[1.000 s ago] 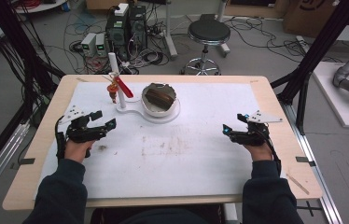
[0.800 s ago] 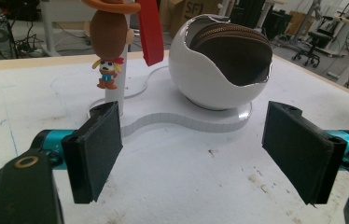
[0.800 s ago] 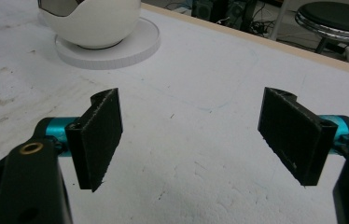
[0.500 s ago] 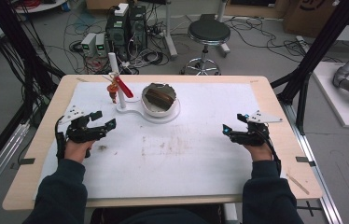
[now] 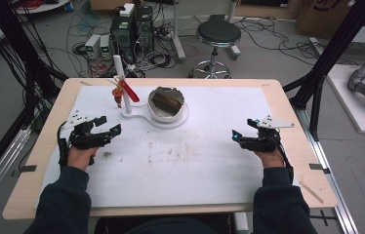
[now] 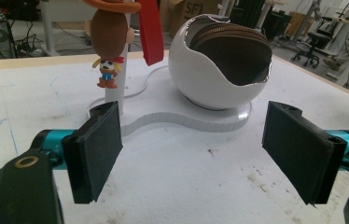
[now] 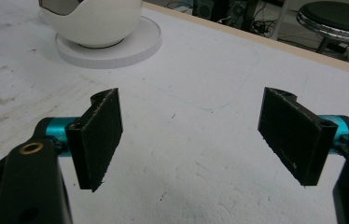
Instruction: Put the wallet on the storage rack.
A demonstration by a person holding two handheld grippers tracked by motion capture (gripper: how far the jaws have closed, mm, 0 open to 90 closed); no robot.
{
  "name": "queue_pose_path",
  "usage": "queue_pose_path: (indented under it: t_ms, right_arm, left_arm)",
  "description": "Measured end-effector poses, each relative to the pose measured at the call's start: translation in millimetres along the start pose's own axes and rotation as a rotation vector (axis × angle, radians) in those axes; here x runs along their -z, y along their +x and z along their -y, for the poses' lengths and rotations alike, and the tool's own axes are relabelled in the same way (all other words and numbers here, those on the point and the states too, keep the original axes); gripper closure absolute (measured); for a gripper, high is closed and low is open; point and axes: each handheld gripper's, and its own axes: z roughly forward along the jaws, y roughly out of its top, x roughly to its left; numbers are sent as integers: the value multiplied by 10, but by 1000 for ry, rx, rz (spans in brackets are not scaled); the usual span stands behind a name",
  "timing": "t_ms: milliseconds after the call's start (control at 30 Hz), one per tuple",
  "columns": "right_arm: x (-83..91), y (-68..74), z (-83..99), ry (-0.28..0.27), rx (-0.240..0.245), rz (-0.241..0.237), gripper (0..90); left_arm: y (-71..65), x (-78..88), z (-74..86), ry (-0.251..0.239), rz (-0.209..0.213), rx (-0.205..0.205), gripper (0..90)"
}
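Resting low on the bench (image 5: 180, 170), left gripper (image 5: 106, 131) and right gripper (image 5: 239, 138) hold fingers spread, empty. White bowl (image 5: 167, 103) holding a brown zipped pouch (image 6: 232, 46) sits far centre. Box lettering behind, possibly "SFL", blurred.

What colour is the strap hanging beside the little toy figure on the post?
Red. The strap shows best in the left gripper view, hanging beside the toy figure.

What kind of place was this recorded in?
Probably a robotics lab or workshop: black desktop computer towers and tangled floor cables behind the white-topped wooden table, plus a round black stool.
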Motion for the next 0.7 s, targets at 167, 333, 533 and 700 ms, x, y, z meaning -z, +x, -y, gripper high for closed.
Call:
queue_pose_path:
  t_ms: [167,333,533,700]
  right_arm:
    - [3,-5,0,-2,-6,2,222]
    - [-4,-5,1,-3,0,1,222]
    - [-1,-4,1,-1,-2,1,222]
    - [-2,-5,1,-2,0,1,222]
  left_arm:
    - [-1,-1,1,2,2,-1,198]
    - [2,-3,1,3,1,-4,198]
    - [0,-3,2,3,1,-3,198]
    - [-1,-5,2,3,4,-4,198]
